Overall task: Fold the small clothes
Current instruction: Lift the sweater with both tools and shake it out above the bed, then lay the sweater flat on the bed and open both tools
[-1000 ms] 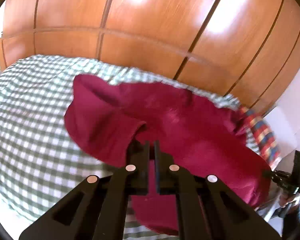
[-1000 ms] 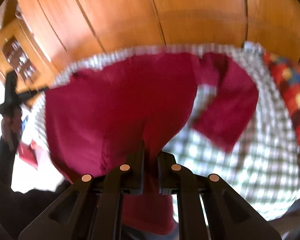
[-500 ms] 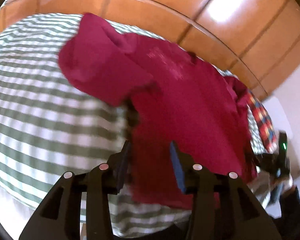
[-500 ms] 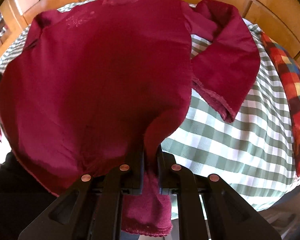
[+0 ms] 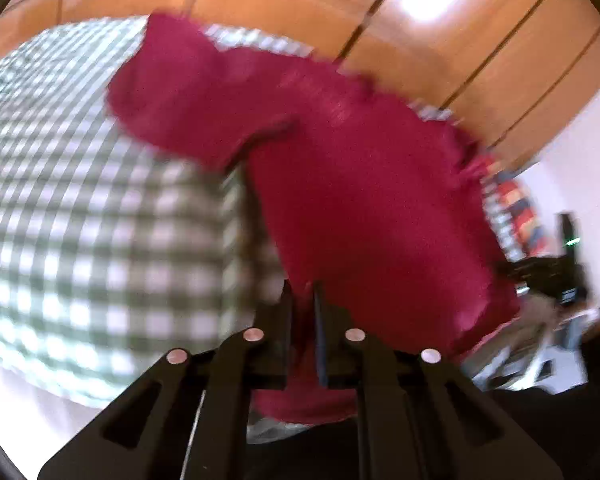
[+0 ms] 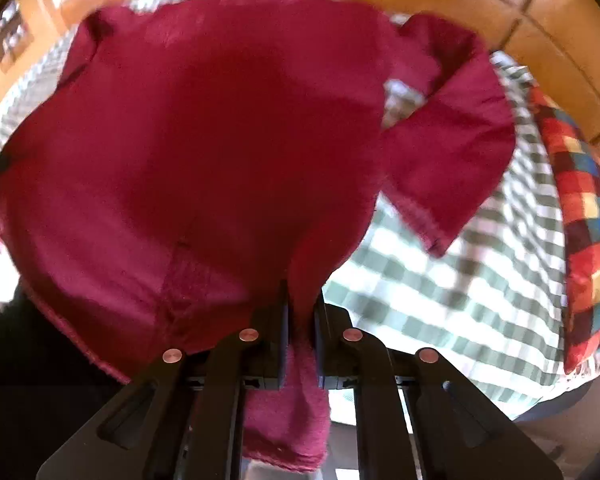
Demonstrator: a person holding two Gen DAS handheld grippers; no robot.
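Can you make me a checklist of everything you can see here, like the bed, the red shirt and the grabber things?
Surface: bed with a green-and-white checked cover.
Job's things: red shirt spread over the bed, sleeves out to both sides, near hem lifted.
Clutter: bright checked pillow at the bed's right edge.
Grippers: left gripper and right gripper each shut on the shirt's hem.
Cables: nothing seen.
Surroundings: wooden wardrobe behind the bed.

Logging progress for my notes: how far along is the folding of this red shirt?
Early. Done: the red shirt is spread over the checked bedcover. In hand: the left gripper and the right gripper each clamp its near hem. Left: every fold; both sleeves lie unfolded.
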